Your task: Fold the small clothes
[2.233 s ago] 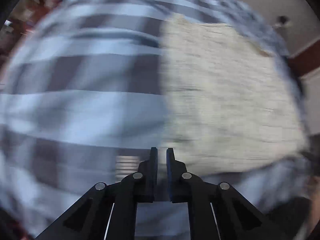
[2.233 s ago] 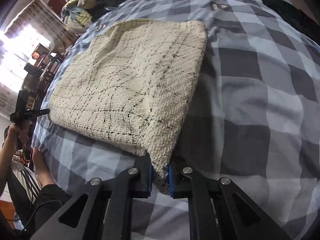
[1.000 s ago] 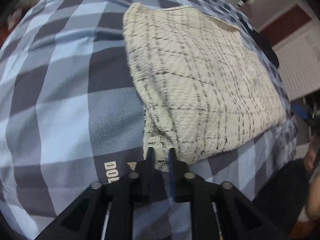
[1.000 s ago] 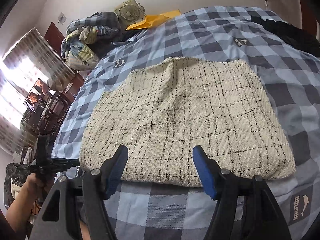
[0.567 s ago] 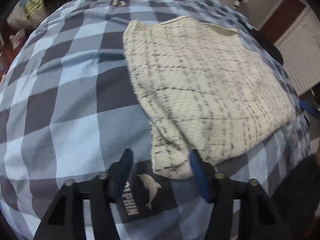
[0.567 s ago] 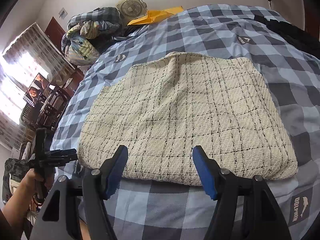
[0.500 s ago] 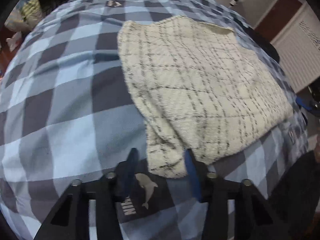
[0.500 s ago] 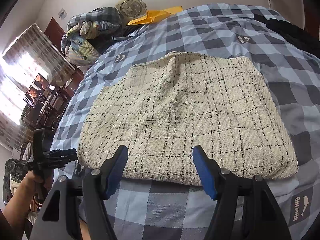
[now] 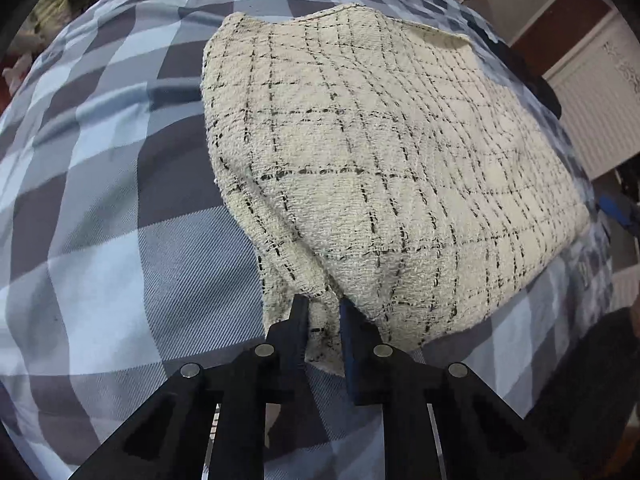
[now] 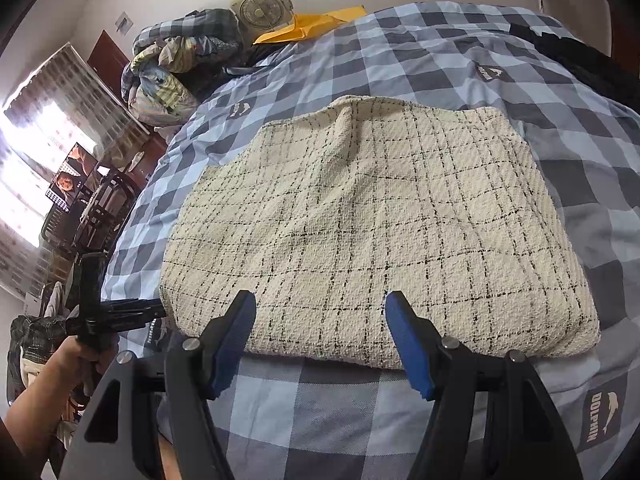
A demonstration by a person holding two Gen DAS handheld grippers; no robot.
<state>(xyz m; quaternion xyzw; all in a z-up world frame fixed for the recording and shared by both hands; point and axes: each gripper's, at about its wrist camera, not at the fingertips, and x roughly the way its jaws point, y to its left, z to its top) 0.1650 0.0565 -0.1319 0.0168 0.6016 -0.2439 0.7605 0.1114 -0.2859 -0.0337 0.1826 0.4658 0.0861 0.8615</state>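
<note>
— One garment only: a cream garment (image 10: 372,228) with a thin black check, folded flat on the checked bedspread (image 10: 460,60) of the bed. It lies near the bed's near edge, in front of both cameras.

— Any writing to read?

— "DOLPHIN", printed beside a small dolphin figure on a dark square of the bedspread, at the lower right of the right wrist view: the DOLPHIN patch (image 10: 602,416). I count three more such patches in that view, one past the garment's far right corner, one past its far left corner, and one at the near left edge, partly hidden. Their letters are too small or too turned to read. The left wrist view shows one more at the top of the bed, also unreadable.

— And the tongs?

— Two pairs. The left tongs (image 9: 323,312) are pressed together on the garment's near left corner, with a pinch of cream cloth between the fingers; the layers bunch into a ridge just above them. The right tongs (image 10: 320,312) stand wide apart, blue pads facing each other, over the near folded edge; I cannot tell whether they touch the cloth. The right view also shows the left tongs at the garment's left corner, held in the person's left hand (image 10: 86,354).

— Anything else?

— One small fan (image 10: 262,10) against the wall, one yellow envelope (image 10: 312,26) next to it, one heap of bedding (image 10: 176,68) at the bed's far left corner, and one black cloth (image 10: 580,60) along the right side.
</note>
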